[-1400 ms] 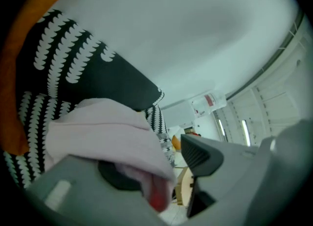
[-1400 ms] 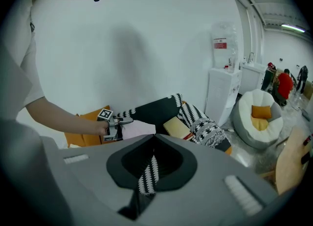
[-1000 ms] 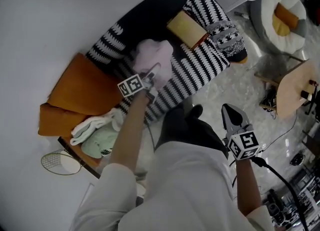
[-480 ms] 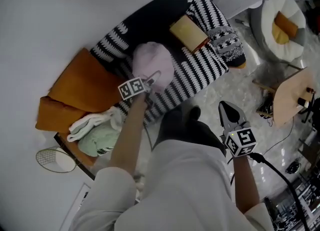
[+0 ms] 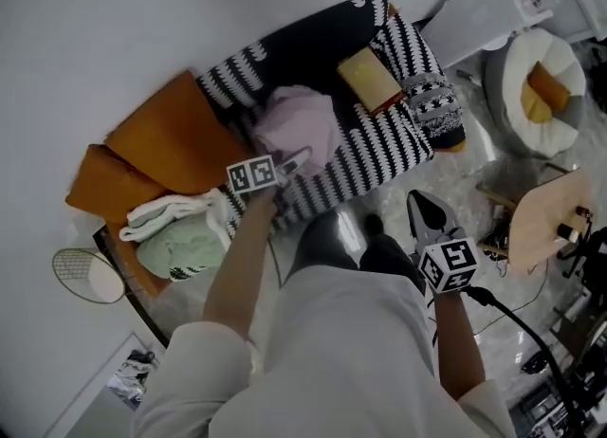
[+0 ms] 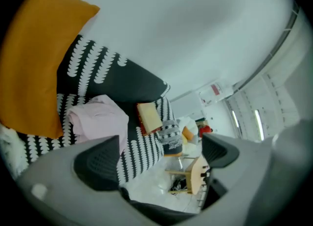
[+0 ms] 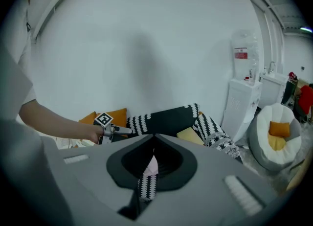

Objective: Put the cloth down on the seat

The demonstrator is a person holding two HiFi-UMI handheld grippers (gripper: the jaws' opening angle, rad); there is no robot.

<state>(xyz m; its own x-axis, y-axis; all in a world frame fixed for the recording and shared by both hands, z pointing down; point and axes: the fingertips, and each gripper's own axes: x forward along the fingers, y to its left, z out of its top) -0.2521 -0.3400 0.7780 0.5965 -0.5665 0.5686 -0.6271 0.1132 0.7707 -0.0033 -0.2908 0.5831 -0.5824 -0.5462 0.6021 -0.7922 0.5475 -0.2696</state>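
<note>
Lying on the black and white striped seat (image 5: 375, 147) is the pink cloth (image 5: 302, 123) — a soft bunched heap at the end of the seat by the orange cushions (image 5: 171, 147), close to the seat's back edge. The left claw (image 5: 296, 159) hangs at the front edge of the seat, near the cloth. Its jaws have just been opening and now stand wide apart, with nothing between them. The right claw (image 5: 422, 209) is held by the person's leg, well away from the seat and over the shiny floor (image 5: 446, 175) — its jaws are pressed together and hold nothing. A flat yellow box (image 5: 370, 79) lies near the other end of the seat, apart from the cloth. Past the cushions is a white and green pile of clothes (image 5: 180, 237), and a racket (image 5: 87, 275) lies close to that pile.
</note>
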